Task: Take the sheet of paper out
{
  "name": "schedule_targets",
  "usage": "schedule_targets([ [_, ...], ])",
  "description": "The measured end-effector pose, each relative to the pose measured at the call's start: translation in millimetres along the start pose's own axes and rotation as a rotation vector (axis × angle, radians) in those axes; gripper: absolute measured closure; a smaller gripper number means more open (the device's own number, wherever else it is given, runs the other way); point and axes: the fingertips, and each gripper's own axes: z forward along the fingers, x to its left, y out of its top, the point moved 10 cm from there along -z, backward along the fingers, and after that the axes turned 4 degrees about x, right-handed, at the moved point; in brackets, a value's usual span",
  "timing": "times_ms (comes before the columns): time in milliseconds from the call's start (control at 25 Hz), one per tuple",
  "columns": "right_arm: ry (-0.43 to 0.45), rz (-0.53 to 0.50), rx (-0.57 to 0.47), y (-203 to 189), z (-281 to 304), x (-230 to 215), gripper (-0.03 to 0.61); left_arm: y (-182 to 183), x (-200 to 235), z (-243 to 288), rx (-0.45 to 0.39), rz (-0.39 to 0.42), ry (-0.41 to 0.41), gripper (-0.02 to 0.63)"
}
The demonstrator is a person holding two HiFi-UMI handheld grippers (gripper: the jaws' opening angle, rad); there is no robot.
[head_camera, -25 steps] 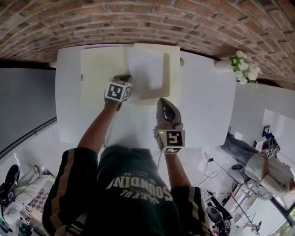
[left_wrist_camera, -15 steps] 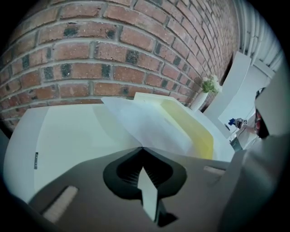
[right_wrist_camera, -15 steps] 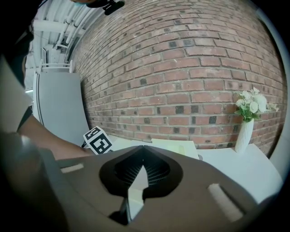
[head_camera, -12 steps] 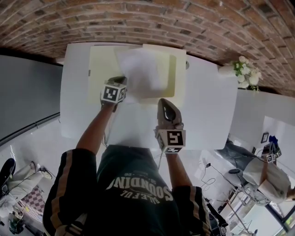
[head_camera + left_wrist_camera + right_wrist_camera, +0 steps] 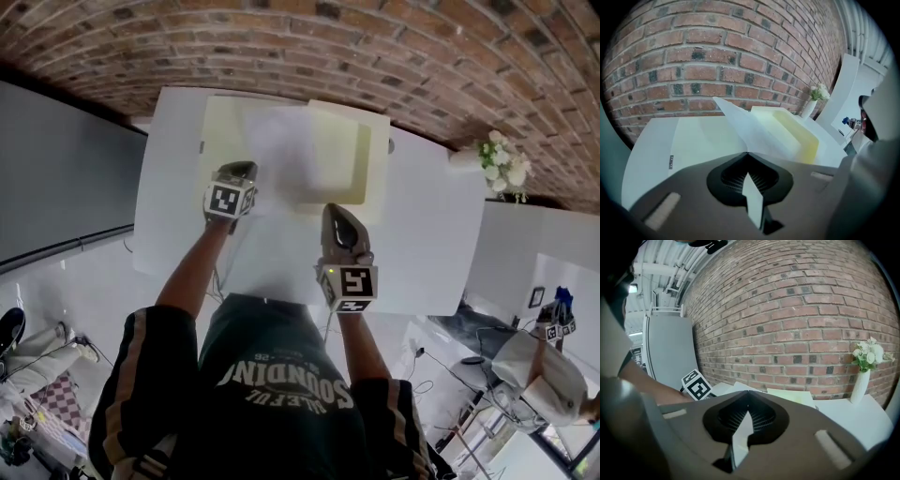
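Head view: a thin white sheet [image 5: 292,155], blurred, stands lifted over an open pale-yellow folder [image 5: 375,164] on the flat white desk [image 5: 431,234]. The left gripper [image 5: 244,172] is closed on the sheet's near-left corner. Compared with a second ago, both are further left over the folder. The right gripper [image 5: 336,212] is at the folder's near edge.

Left gripper view: the jaws pinch the sheet, which rises tilted. Bare desk lies left of the folder.

Right gripper view: the jaws are together, with nothing seen between them. A brick wall [image 5: 811,310] and a slim vase [image 5: 858,386] stand behind.
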Motion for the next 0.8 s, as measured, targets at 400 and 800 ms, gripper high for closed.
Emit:
schedule_targets([
  [400,0.022,-0.017,-0.060,20,-10,10,0.578,2,-1,-47,-0.084,-0.002,0.022,0.603],
  [800,0.026,-0.040,-0.130,45,-21,17,0.578,21,-15,-96,-0.191,0.123,0.064,0.603],
])
